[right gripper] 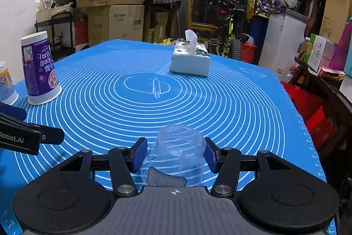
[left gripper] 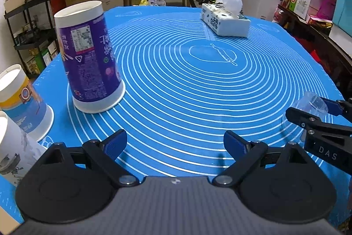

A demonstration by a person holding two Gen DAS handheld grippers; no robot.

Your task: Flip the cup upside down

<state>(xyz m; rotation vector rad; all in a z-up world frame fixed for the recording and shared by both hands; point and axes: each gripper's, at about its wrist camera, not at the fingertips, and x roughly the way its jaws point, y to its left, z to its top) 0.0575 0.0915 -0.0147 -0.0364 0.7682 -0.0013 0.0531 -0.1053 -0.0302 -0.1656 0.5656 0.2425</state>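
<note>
My right claw (right gripper: 176, 155) has its two blue-padded fingers (right gripper: 139, 154) on either side of the clear plastic cup (right gripper: 176, 153), narrowed to about the cup's width; the pads look to be touching its thin wall, though through the see-through plastic I cannot tell how firmly. The cup sits at the near edge of the blue mat (right gripper: 231, 107), well on my side of the rolling-pin drawing (right gripper: 155, 87) at the mat's centre, with its rounded closed end up and away from me — whether its rim rests on the mat I cannot tell. It is thin, glossy and faintly ribbed, with a shield-shaped label low on its side. My left claw (left gripper: 175, 144) is spread wide and holds nothing; only the ringed mat shows between its fingers. From the left camera the cup (left gripper: 312, 102) appears at the far right, pinched between the right claw's (left gripper: 316, 112) black arms. The mat is smooth, printed with white concentric circles around the rolling pin. Beyond the rolling pin, toward the far edge, lies a soft white tissue pack (right gripper: 190, 61) with a tissue sticking up. Left of the rolling pin stands a tall purple paper cup (left gripper: 89, 56), mouth down, wide rim on the mat, printed with text and a code. Nearer me, further left, is a yellow-and-blue paper cup (left gripper: 24, 100), also inverted, and a white paper cup (left gripper: 13, 147) at the frame edge. Nothing lies on the mat between the clear cup and the rolling pin.
</note>
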